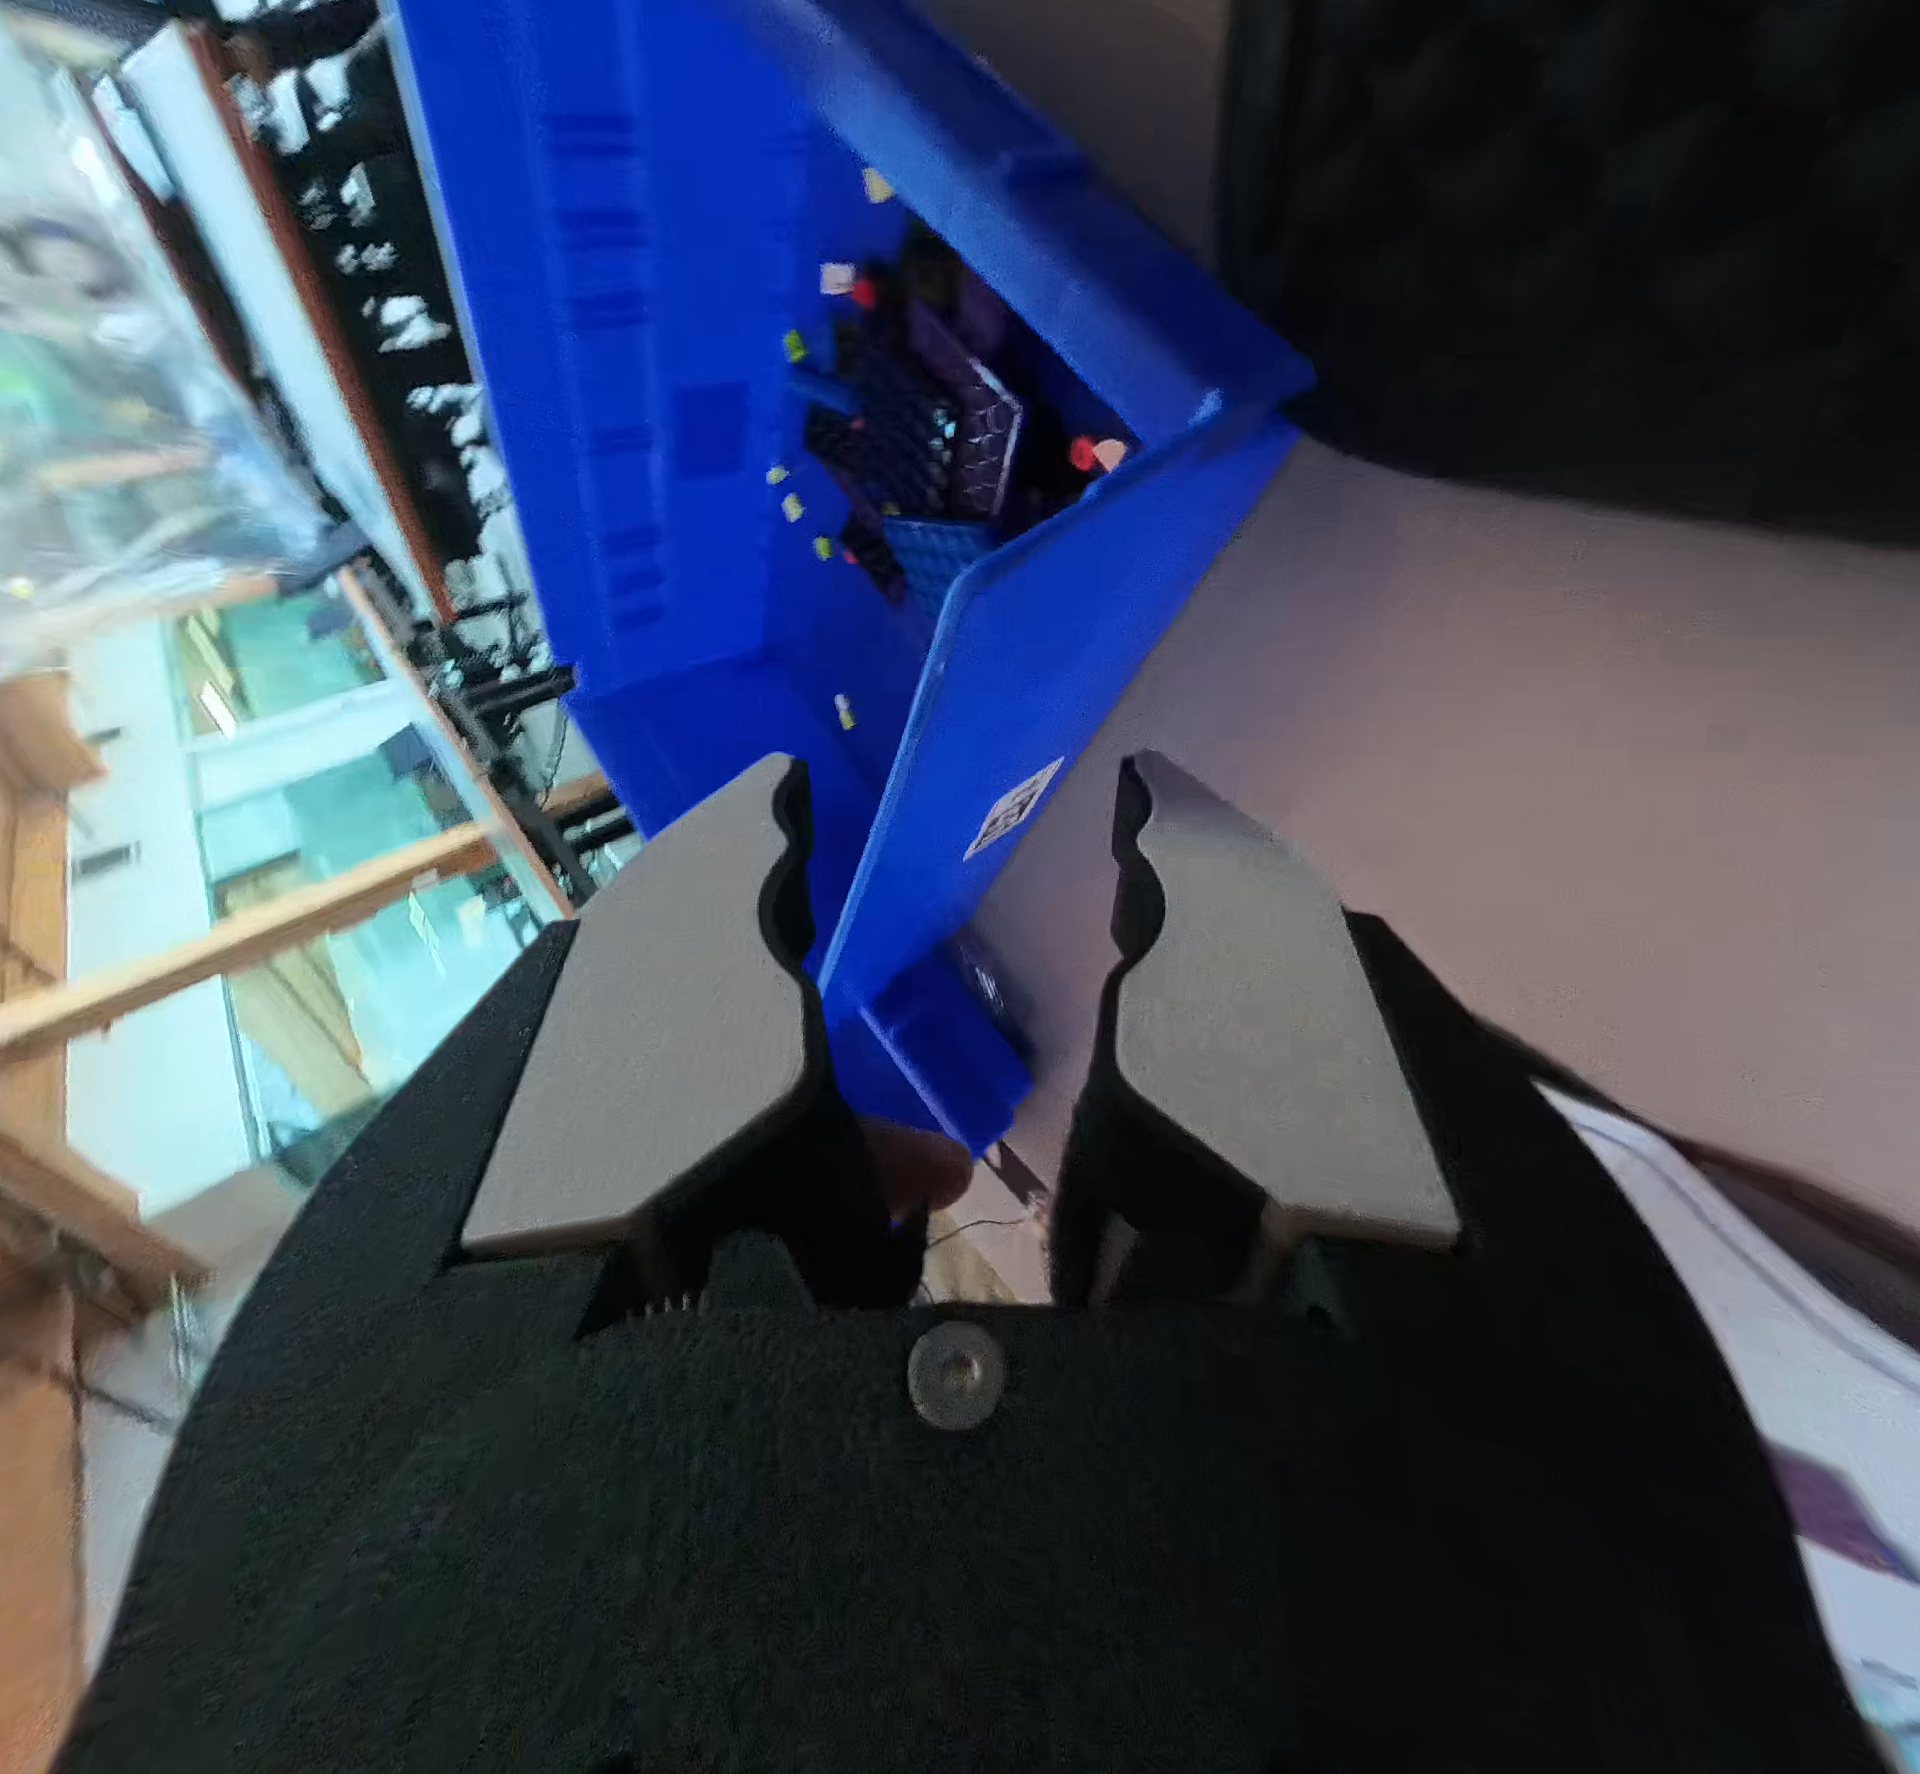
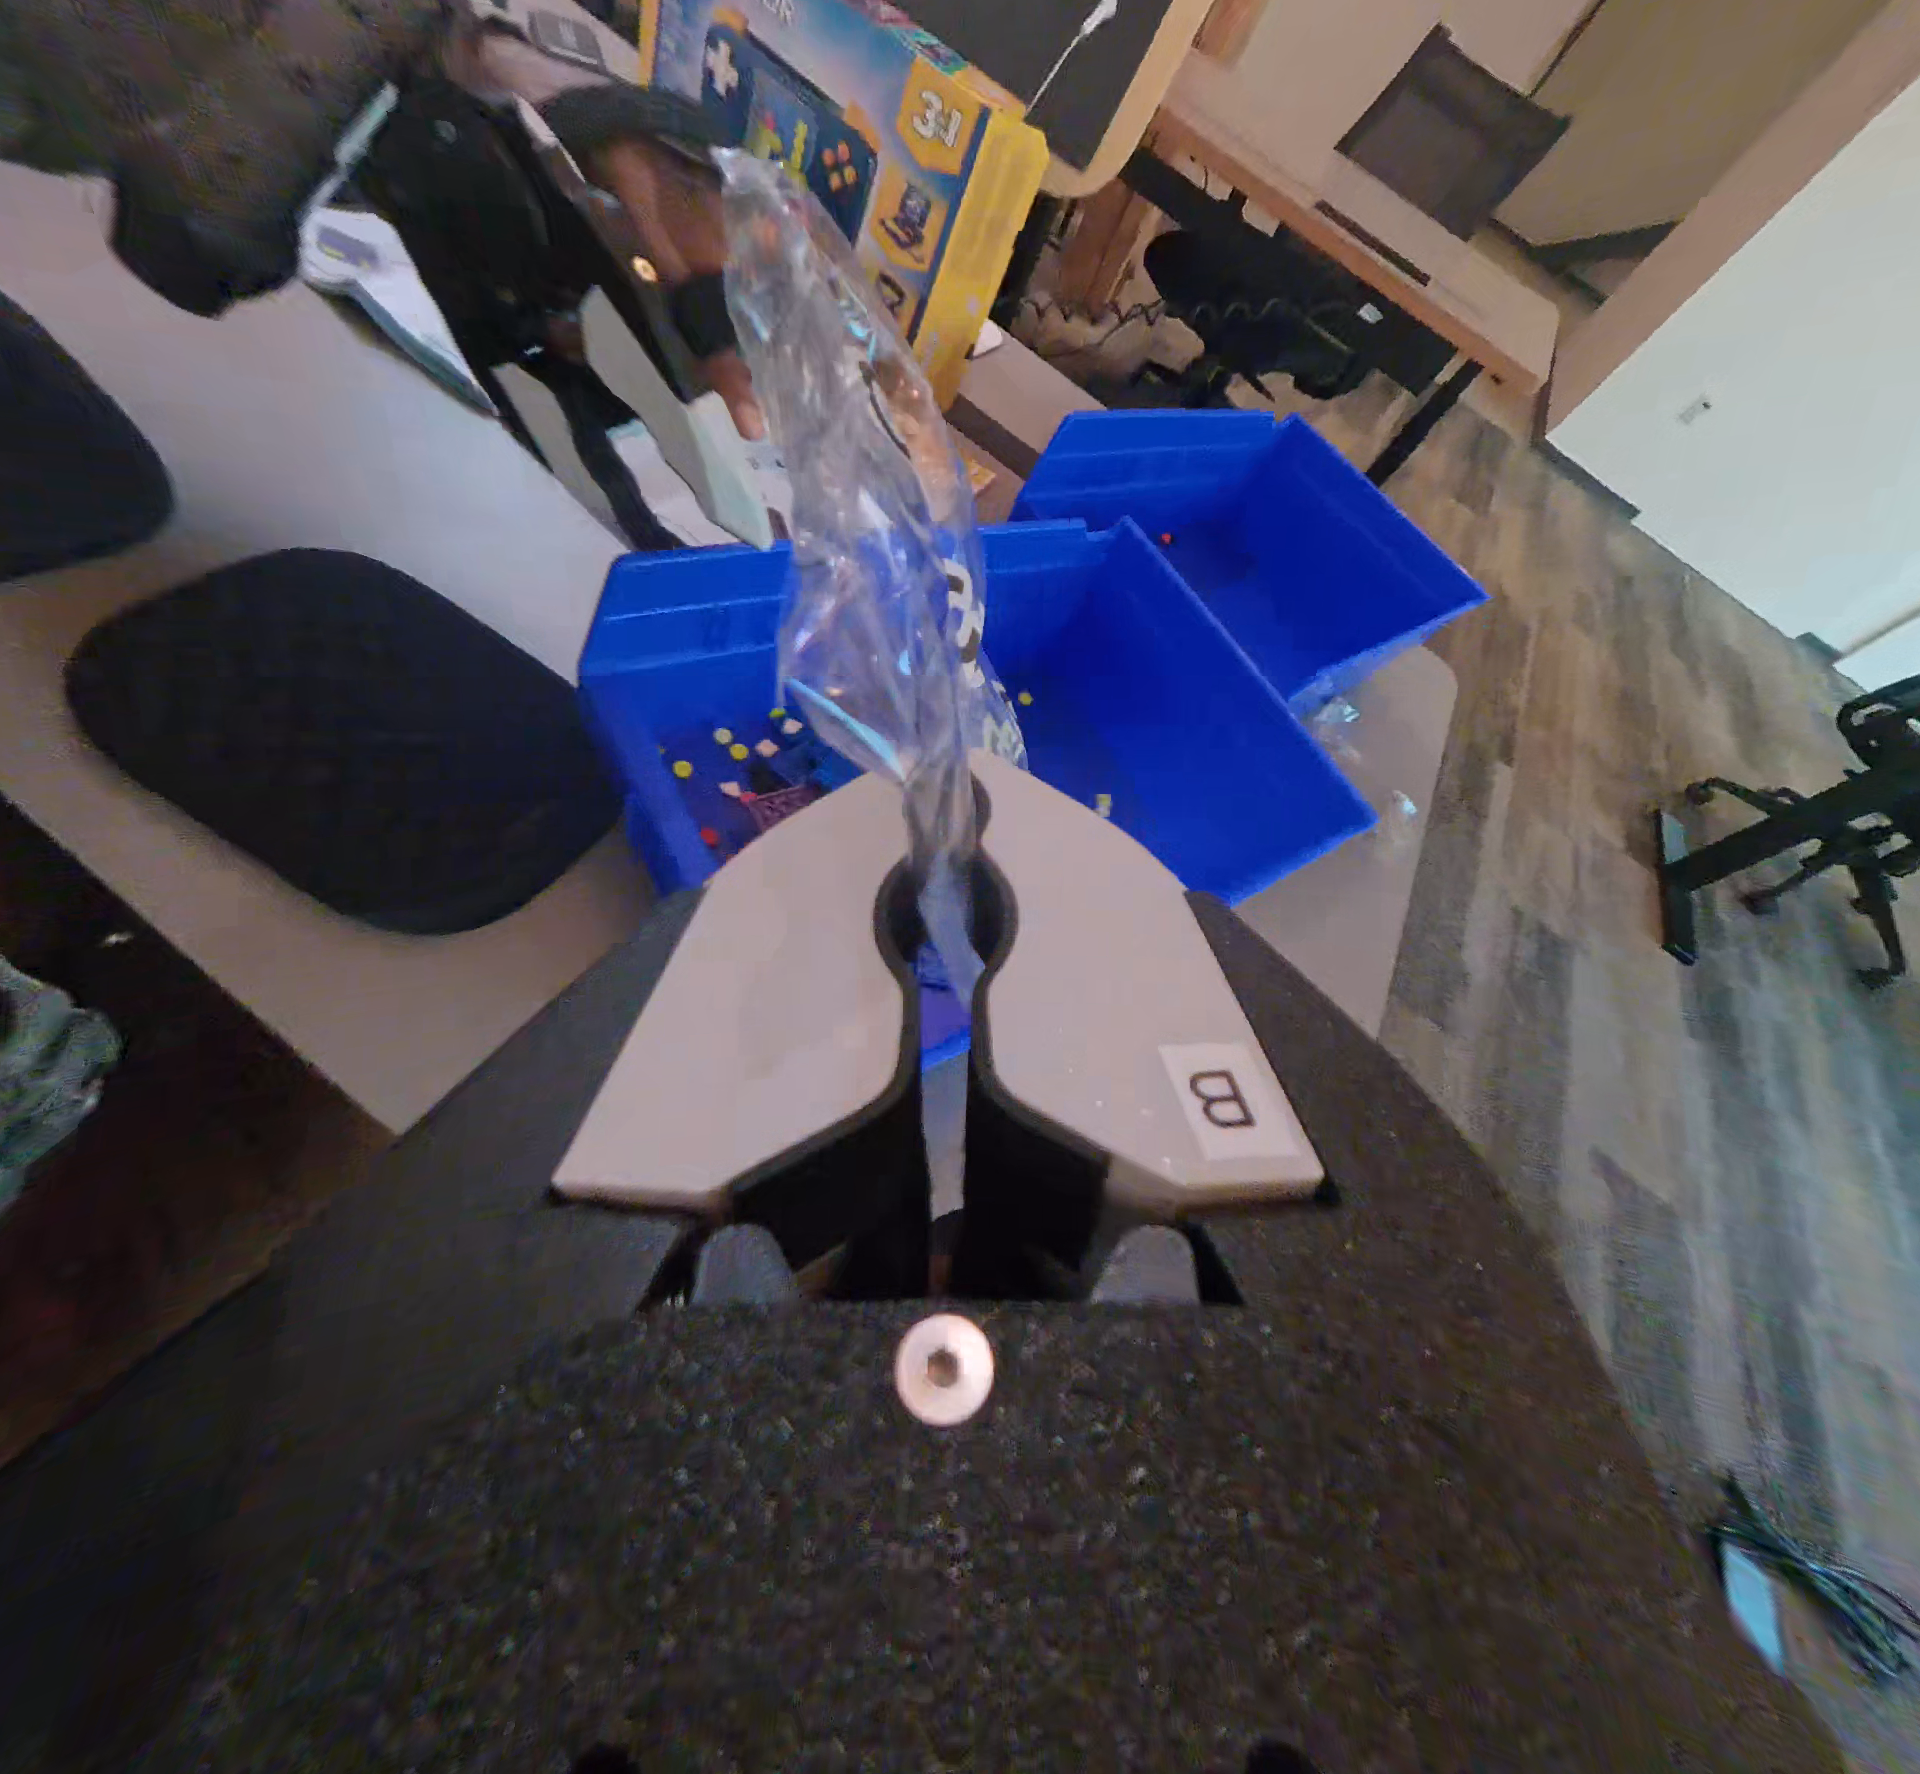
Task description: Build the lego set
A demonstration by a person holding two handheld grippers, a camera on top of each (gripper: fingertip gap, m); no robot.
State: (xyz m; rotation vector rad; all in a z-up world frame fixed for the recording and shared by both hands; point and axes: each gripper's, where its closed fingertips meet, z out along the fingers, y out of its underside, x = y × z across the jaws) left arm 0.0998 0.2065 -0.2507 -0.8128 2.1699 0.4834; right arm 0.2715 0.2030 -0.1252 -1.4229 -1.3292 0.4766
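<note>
My left gripper (image 1: 961, 779) is open and empty, close to the side wall of a blue bin (image 1: 1049, 664). Loose Lego pieces (image 1: 925, 415), purple, black, red and yellow, lie in that bin. My right gripper (image 2: 945, 810) is shut on a clear, crumpled plastic bag (image 2: 852, 477) that sticks up from between the fingers above the bins. In the right wrist view the near blue bin (image 2: 623, 685) holds small loose pieces (image 2: 738, 768). The left gripper (image 2: 717, 467) also shows behind the bag, with a hand on it.
Two more blue bins (image 2: 1174, 737) (image 2: 1340, 529) stand beside the first on the grey table (image 2: 312, 477). A Lego box (image 2: 831, 114) stands behind them. A black oval pad (image 2: 332, 737) lies at the left. The table edge and floor (image 2: 1610, 893) are at the right. Booklet pages (image 1: 1787, 1361) show at lower right.
</note>
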